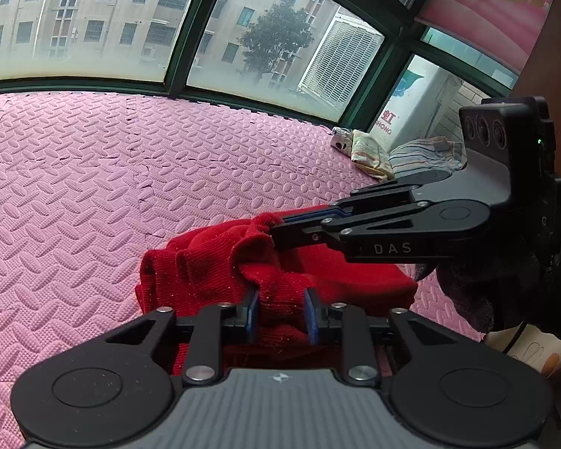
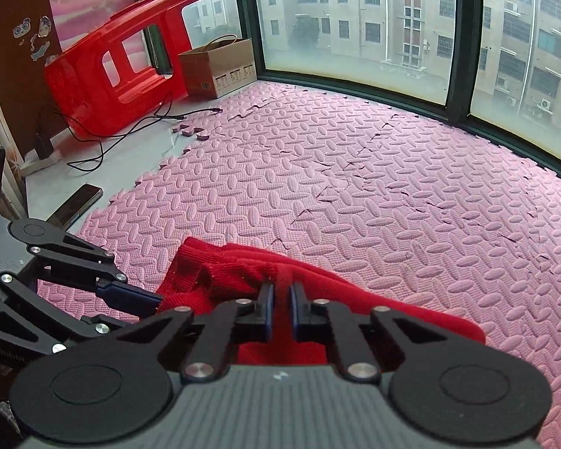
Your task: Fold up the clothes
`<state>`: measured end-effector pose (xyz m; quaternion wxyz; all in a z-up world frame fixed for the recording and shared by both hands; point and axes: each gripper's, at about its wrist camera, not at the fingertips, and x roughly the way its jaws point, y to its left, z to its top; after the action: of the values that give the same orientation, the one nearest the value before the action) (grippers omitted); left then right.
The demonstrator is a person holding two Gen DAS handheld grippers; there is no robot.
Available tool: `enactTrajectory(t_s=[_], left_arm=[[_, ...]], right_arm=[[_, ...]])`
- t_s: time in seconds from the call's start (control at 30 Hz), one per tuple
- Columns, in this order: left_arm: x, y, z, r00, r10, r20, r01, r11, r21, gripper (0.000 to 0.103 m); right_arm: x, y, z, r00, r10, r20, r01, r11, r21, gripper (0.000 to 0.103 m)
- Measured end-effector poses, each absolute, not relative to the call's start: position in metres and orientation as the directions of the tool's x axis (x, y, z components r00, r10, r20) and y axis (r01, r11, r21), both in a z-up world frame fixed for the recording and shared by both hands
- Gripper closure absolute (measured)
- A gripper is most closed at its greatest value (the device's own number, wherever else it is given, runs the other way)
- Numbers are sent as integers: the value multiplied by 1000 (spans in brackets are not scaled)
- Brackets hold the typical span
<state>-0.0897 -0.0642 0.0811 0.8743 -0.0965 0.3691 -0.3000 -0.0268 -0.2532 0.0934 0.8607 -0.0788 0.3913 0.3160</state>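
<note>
A red knit garment (image 1: 220, 262) lies bunched on the pink foam mat (image 1: 93, 187). In the left wrist view my left gripper (image 1: 281, 312) is shut on a thick bunch of its near edge, the cloth filling the gap between the blue pads. My right gripper (image 1: 275, 229) comes in from the right, held by a dark-gloved hand (image 1: 467, 288), and pinches a raised fold. The right wrist view shows the right gripper (image 2: 280, 301) shut on a thin ridge of the garment (image 2: 355, 295), with the left gripper (image 2: 151, 301) at the left biting into the same cloth.
Folded clothes (image 1: 370, 149) and a striped piece (image 1: 426, 155) lie at the mat's far right corner. A red plastic stool (image 2: 119, 63) on its side, a cardboard box (image 2: 220, 67), cables (image 2: 131, 131) and a phone (image 2: 76, 205) sit at the left. Windows border the mat.
</note>
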Motion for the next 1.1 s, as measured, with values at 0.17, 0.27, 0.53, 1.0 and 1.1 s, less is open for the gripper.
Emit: enactTrajectory(t_s=[0.17,0.27,0.53,1.0,1.1], left_arm=[[-92,-60,92,568,-623,-538,474,782,-404,94],[-95,-61,99,564,-660,-496,503,751,-428,95],[-89,-44,82,550,-653,-520,441,757,-483,95],[-87,-32,87,565,-622,-543,420,783,-460,87],[-79,-39,89,566,-619,-545,425,785,-450,86]], right_arm=[[-29,-270,122,552,492,-673,-579,807,115,95],[-30,-275,137,574,478,-665,-565,819,100,95],[-8,-268,116,530,530,-662,-506,824,256,94],[-46,-274,115,496,522,-694,-559,804,205,77],[-59,-269,104,447,532,-719,-576,786,223,76]])
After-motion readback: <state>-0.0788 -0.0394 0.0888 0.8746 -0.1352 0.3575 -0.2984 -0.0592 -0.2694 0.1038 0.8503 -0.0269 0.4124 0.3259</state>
